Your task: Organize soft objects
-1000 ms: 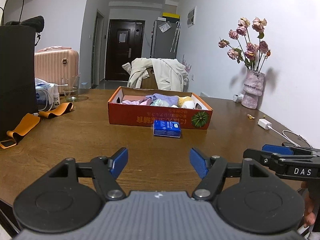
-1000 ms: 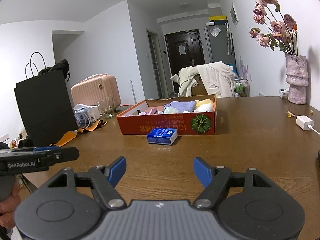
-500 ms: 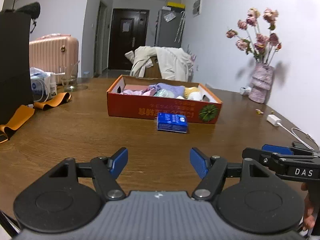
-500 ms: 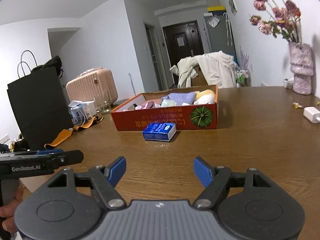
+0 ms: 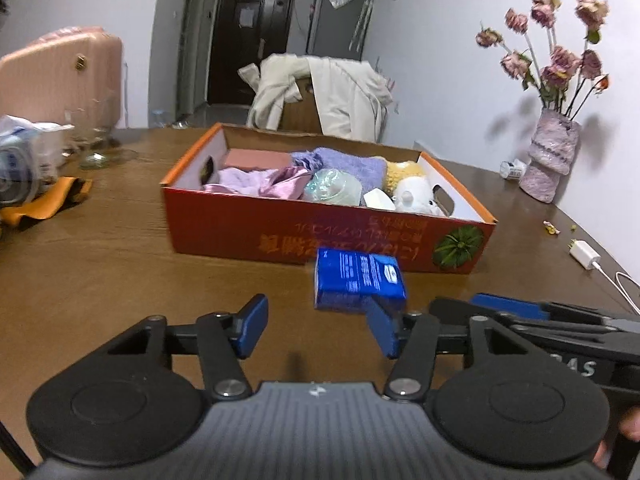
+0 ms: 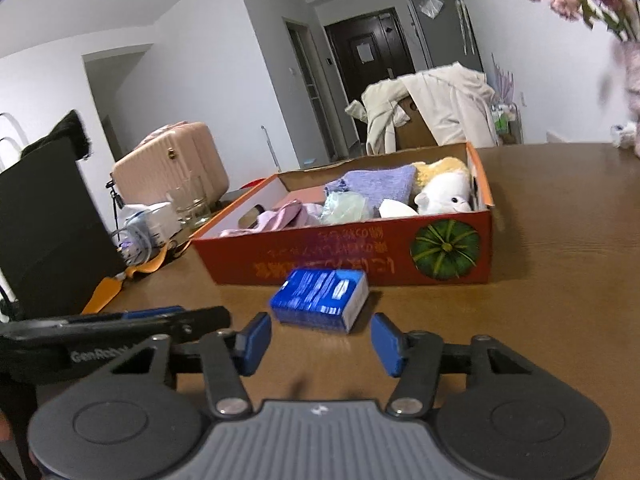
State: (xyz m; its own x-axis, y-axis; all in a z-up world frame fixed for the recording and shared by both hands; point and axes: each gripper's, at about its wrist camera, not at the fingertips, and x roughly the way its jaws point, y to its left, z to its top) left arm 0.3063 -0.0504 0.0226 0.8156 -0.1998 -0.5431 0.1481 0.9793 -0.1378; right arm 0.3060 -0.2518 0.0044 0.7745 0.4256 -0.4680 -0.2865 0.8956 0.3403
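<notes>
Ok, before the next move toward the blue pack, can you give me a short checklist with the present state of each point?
1. Blue pack lies free on the table, in front of the red cardboard box: ok.
2. Right gripper open, nothing between its pads; its jaws have just been closing: ok.
3. Left gripper open and empty, its jaws also just closing: ok.
4. Pack centred ahead of the right gripper: ok. For the left gripper it sits off toward one finger: not ok.
5. Pads touching the pack: cannot tell in the left wrist view; not touching in the right.
6. Room in the box for the pack: cannot tell.
</notes>
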